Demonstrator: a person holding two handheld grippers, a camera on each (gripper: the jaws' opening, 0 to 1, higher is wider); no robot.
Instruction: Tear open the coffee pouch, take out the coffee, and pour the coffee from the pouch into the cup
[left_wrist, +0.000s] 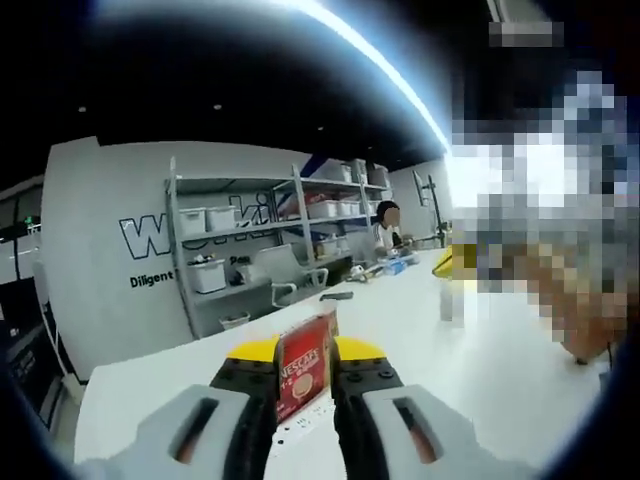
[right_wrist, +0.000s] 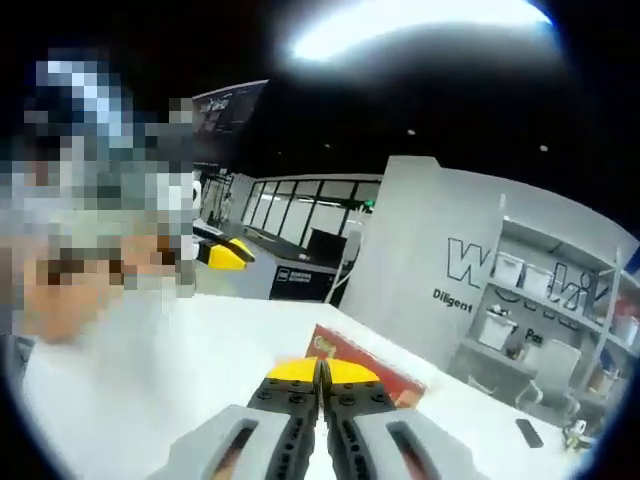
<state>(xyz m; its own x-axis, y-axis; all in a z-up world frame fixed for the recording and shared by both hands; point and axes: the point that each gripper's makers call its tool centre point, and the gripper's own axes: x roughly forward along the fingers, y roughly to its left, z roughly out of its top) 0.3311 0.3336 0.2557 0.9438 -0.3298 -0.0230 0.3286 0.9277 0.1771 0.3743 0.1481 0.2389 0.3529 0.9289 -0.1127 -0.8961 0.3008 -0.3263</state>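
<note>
1. In the left gripper view, the left gripper (left_wrist: 305, 375) was seen rising from the bottom edge, its yellow-tipped jaws closed on a red coffee pouch (left_wrist: 303, 367).
2. The pouch was held upright between the jaws, its top edge standing above the yellow tips and its printed face turned toward the camera.
3. Below the pouch a white table (left_wrist: 420, 330) was seen, stretching away toward the back of the room.
4. A dark flat object (left_wrist: 336, 295) was seen lying on the table farther off; what it was could not be told.
5. Grey shelves (left_wrist: 250, 250) loaded with white boxes were seen against a pale wall with large dark lettering.
6. In the right gripper view, the right gripper (right_wrist: 320, 385) was seen with its jaws brought together, no gap left between the yellow tips.
7. The red pouch (right_wrist: 380, 368) was seen just beyond those tips, stretching off to the right; whether an edge of it was pinched there could not be told.
8. The white table (right_wrist: 150, 370) was seen beneath.
</note>
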